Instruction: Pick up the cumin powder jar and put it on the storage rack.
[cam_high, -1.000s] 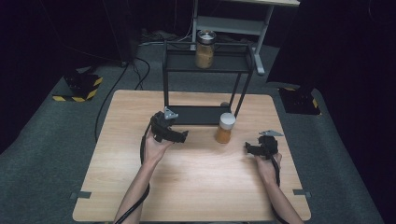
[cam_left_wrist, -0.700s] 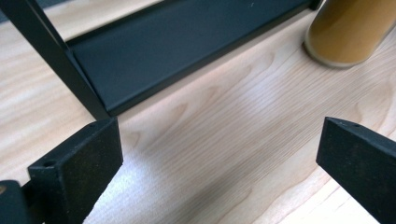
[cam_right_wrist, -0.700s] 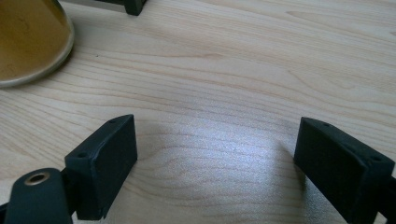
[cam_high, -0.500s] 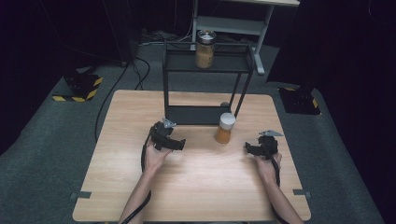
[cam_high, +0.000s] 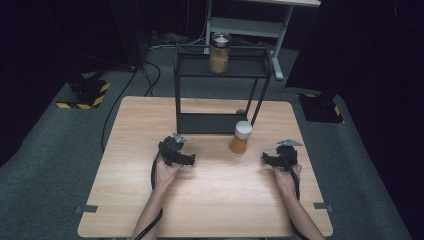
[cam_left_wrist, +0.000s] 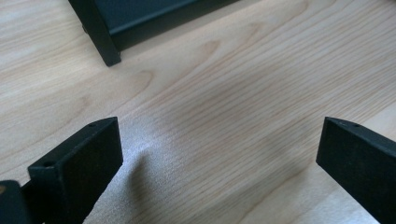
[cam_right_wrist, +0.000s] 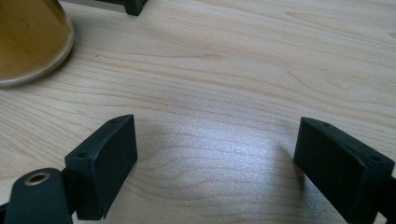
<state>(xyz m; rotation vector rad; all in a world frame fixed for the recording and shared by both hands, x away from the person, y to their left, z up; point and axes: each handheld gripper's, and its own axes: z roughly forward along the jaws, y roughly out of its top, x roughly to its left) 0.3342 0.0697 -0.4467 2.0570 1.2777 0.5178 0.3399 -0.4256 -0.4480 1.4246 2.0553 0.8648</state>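
A jar of amber stuff with a white lid (cam_high: 241, 137) stands on the wooden table (cam_high: 210, 200) just in front of a black two-tier rack (cam_high: 220, 95). A second jar with a dark lid (cam_high: 219, 52) sits on the rack's top shelf. My left gripper (cam_high: 184, 159) rests low over the table, left of the white-lidded jar, open with bare wood between its jaws (cam_left_wrist: 219, 154). My right gripper (cam_high: 270, 159) is to the jar's right, also open and holding nothing (cam_right_wrist: 217, 154). The jar's base (cam_right_wrist: 28, 42) appears at the upper left of the right gripper view.
The rack's lower shelf and a leg (cam_left_wrist: 100, 35) lie just ahead of the left gripper. A small round object (cam_high: 241, 112) sits behind the white-lidded jar near a rack leg. Off the table are grey carpet, a yellow-black striped block (cam_high: 82, 97) and cables.
My left gripper has drawn back toward the near edge and slightly right, away from the rack. The right gripper and both jars have stayed put.
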